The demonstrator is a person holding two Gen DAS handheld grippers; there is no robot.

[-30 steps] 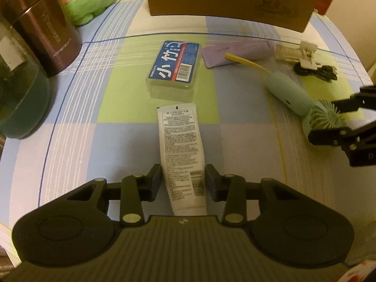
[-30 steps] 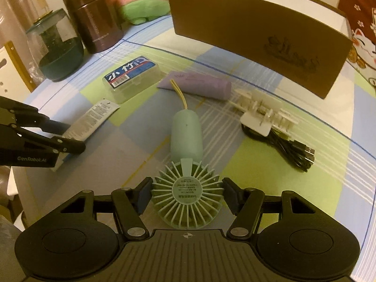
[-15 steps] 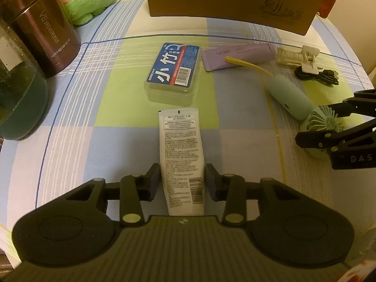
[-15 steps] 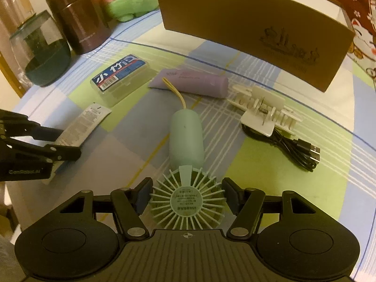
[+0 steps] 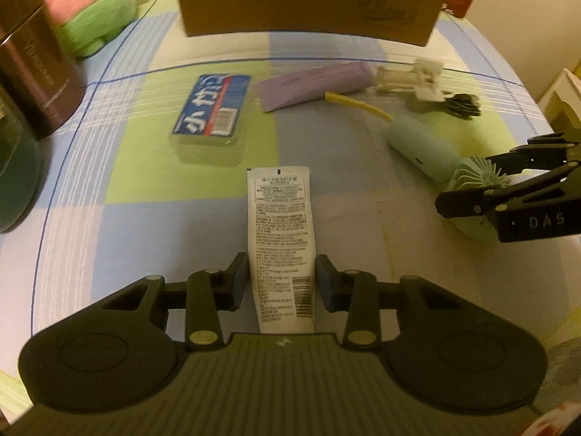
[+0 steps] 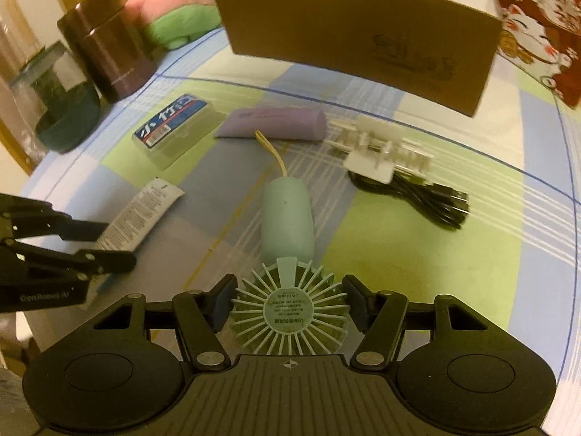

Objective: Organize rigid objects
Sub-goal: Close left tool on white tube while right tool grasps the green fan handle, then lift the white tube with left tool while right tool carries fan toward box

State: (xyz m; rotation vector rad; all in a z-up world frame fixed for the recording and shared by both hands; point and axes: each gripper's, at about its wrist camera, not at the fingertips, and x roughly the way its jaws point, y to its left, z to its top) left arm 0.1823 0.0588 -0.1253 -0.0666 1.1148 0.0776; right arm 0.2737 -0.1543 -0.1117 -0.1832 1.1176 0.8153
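**Both claws parked over stuff on the checkered cloth**

Left gripper point(image 5: 282, 283) first: it's straddling the cap end of a white tube point(image 5: 280, 232) with tiny black print and a barcode. The jaws are narrow and closing in on it. The left pad looks right up against the tube's edge, while there's a sliver of gap at the right pad, so I wouldn't call it pinched. The tube lies flat, its crimped end pointing away from the claw toward a clear plastic case point(image 5: 212, 116) with a blue and red label.

Right gripper point(image 6: 288, 303) is about half open around the round head of a mint green handheld fan point(image 6: 288, 254). The head sits between the pads, and honestly I can't tell if they're pressing or just touching the rim. The fan's handle stretches away from the claw with a yellow strap point(image 6: 272, 150) at the far end.

Moving outward: the strap runs up to a flat purple tube point(image 6: 276, 123). Just right of that is a white hair claw clip point(image 6: 381, 152), touching a bundled black cable point(image 6: 428, 200). Behind everything stands a brown cardboard box point(image 6: 356, 36). Off to the left edge there's a dark brown canister point(image 6: 105, 61), a glass container point(image 6: 65, 109) with dark green contents, and a pink and green plush point(image 6: 174, 11).

All of it sits on a green, blue and white checkered tablecloth point(image 6: 399, 254).
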